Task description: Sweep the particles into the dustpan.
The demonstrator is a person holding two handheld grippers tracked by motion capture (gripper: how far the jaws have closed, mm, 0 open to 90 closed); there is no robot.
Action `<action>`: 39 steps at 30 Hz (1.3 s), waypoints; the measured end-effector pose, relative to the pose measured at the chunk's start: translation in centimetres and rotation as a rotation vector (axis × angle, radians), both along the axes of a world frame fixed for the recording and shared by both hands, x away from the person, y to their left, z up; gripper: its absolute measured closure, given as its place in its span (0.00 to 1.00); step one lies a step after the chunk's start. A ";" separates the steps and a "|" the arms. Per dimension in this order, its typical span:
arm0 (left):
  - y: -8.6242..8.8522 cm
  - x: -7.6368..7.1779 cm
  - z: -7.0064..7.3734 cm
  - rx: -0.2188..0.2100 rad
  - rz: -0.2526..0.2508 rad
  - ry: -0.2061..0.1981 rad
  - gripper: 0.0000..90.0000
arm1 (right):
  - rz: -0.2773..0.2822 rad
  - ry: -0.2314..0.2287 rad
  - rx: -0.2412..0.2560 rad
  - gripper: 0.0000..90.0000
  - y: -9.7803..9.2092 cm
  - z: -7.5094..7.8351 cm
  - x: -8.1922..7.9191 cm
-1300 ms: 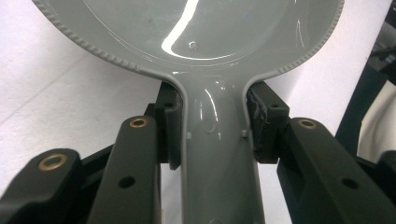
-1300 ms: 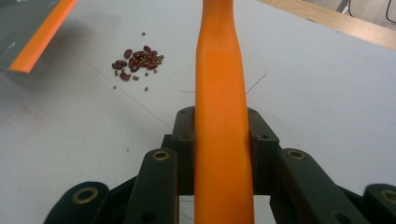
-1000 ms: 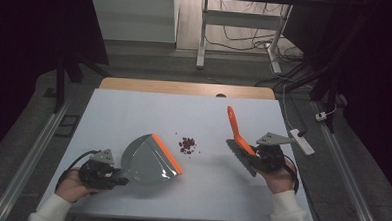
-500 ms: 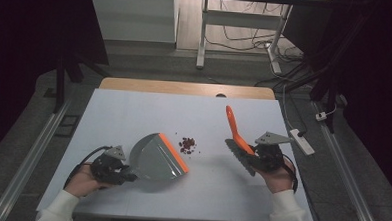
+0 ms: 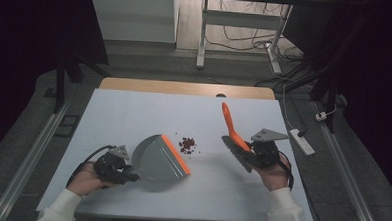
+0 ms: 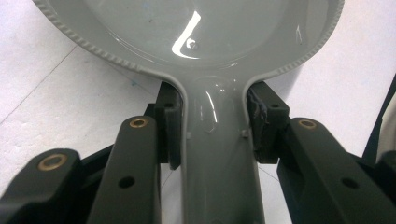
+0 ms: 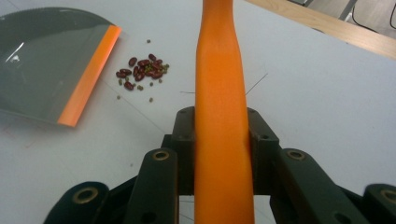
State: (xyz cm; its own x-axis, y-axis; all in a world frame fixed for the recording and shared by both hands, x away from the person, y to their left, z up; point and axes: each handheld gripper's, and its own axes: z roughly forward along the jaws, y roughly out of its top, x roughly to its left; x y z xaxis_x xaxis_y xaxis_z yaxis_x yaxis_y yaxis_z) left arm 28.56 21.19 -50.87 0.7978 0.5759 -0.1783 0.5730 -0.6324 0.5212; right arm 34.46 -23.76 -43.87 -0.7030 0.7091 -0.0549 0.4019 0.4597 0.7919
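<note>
A grey dustpan (image 5: 156, 161) with an orange front lip (image 5: 176, 154) lies on the white table, lip facing right. My left gripper (image 5: 126, 171) is shut on its grey handle (image 6: 217, 154), one jaw on each side. A small pile of dark red beans (image 5: 186, 144) sits just right of the lip, with a few greenish grains (image 7: 140, 87) scattered around. My right gripper (image 5: 249, 154) is shut on the orange handle (image 7: 222, 112) of a hand brush (image 5: 233, 134), whose dark bristles (image 5: 236, 153) rest on the table right of the beans.
The white table (image 5: 134, 113) has a wooden strip (image 5: 185, 88) along its far edge. A white power strip (image 5: 301, 141) lies on the floor beyond the right edge. Metal desk legs (image 5: 202, 35) and cables stand behind.
My left gripper has slid the dustpan to the right, bringing its orange lip close to the beans. The right gripper and brush have barely moved.
</note>
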 end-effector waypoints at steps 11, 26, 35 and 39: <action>0.2 -0.2 0.0 -0.011 0.004 0.000 0.68 | 0.043 -0.004 0.024 0.77 3.8 0.5 2.4; 0.0 -0.1 -0.1 -0.016 -0.005 0.004 0.68 | 0.032 0.035 -0.007 0.77 7.2 -1.0 5.2; -0.3 0.2 0.0 -0.015 -0.009 0.008 0.68 | 0.019 0.072 -0.036 0.77 8.6 -2.5 7.2; -0.4 0.3 0.0 -0.010 -0.011 0.008 0.68 | 0.027 0.080 -0.062 0.77 9.3 -3.1 7.7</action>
State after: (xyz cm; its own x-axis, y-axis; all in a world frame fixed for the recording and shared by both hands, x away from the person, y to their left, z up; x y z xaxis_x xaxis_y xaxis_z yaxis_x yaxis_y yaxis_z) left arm 28.88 20.79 -50.84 0.8028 0.5650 -0.1905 0.5701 -0.6336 0.5230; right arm 42.18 -14.43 -46.99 -0.7256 0.6869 -0.0411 0.4496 0.5185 0.7273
